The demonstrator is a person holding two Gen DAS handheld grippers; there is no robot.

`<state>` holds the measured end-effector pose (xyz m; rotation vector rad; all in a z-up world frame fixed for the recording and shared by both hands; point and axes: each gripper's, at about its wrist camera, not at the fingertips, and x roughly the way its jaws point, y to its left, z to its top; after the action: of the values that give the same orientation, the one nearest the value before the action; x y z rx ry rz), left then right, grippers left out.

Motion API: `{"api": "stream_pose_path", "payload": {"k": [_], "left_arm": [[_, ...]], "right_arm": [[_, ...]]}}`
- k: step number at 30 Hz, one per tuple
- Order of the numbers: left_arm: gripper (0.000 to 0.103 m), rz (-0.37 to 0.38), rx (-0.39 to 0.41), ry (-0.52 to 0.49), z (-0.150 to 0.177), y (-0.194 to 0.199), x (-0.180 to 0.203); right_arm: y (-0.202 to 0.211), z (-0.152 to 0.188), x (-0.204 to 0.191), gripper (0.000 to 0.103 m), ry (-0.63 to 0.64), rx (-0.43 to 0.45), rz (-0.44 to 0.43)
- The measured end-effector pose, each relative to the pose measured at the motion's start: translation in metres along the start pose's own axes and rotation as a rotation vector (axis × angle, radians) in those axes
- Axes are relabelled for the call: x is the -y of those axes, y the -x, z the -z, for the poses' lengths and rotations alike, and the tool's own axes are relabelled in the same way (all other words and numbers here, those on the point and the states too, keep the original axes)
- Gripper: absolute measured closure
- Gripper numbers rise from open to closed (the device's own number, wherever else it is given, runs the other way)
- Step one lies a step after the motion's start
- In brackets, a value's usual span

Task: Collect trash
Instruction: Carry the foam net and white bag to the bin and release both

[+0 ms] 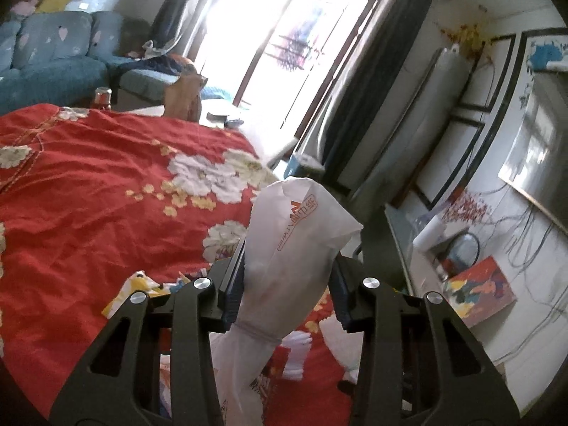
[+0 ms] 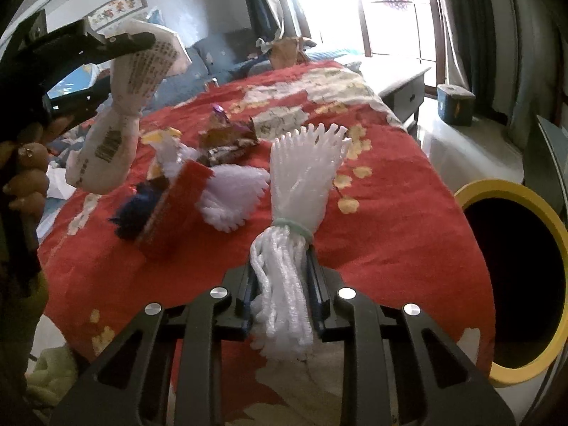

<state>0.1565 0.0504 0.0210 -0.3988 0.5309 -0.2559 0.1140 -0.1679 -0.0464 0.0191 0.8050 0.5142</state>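
Your left gripper (image 1: 287, 277) was clenched on a white plastic wrapper (image 1: 294, 234), held up over the red bedspread (image 1: 106, 184) at frame centre. Your right gripper (image 2: 282, 284) gripped a white foam net sleeve (image 2: 301, 184) low in the frame, with a yellow-rimmed bin (image 2: 514, 191) at right. More scraps (image 2: 227, 138) lay mid-bed.

The left gripper (image 1: 287, 277) is clamped on a white wrapper (image 1: 294, 234); the right gripper (image 2: 282, 284) is closed on foam netting (image 2: 294, 206).
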Motion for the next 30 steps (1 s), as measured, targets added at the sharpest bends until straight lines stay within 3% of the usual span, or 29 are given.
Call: {"api": "stream_pose_path", "payload": {"k": [14, 30], "left_arm": [[0.07, 0.097, 0.027, -0.001, 0.004, 0.013, 0.028], [0.07, 0.16, -0.035, -0.102, 0.027, -0.014, 0.083]], "right_arm": [[0.046, -0.019, -0.015, 0.079, 0.056, 0.112, -0.038], [0.073, -0.025, 0.037, 0.079, -0.062, 0.17, 0.051]]}}
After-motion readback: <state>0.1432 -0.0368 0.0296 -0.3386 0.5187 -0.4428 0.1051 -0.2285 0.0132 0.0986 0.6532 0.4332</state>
